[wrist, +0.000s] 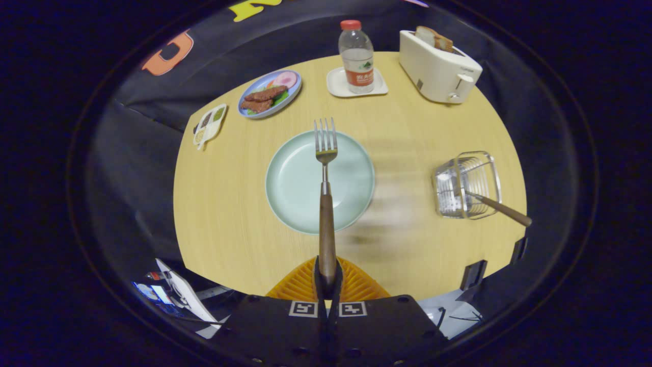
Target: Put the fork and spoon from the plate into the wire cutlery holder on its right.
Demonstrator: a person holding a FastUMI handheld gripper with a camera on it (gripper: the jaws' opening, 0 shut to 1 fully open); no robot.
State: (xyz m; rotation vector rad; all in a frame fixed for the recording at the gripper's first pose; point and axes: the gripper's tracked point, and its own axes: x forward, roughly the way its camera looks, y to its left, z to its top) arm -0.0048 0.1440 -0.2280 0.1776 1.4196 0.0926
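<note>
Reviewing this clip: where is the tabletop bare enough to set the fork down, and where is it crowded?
The gripper is shut on the fork, held over the plate. Bare table lies beside the plate and between the plate and wire holder. The far edge is crowded: food plate, bottle, toaster.

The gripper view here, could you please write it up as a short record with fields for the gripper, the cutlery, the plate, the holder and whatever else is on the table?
gripper: gripper shut on the fork's wooden handle
fork: fork held over the plate, tines pointing away from the fingers
plate: pale green plate, bare
holder: wire cutlery holder right of the plate
spoon: wooden-handled utensil already in the holder, handle sticking out
table: round wooden table
beyond the plate: toaster, water bottle, plate of food
</note>
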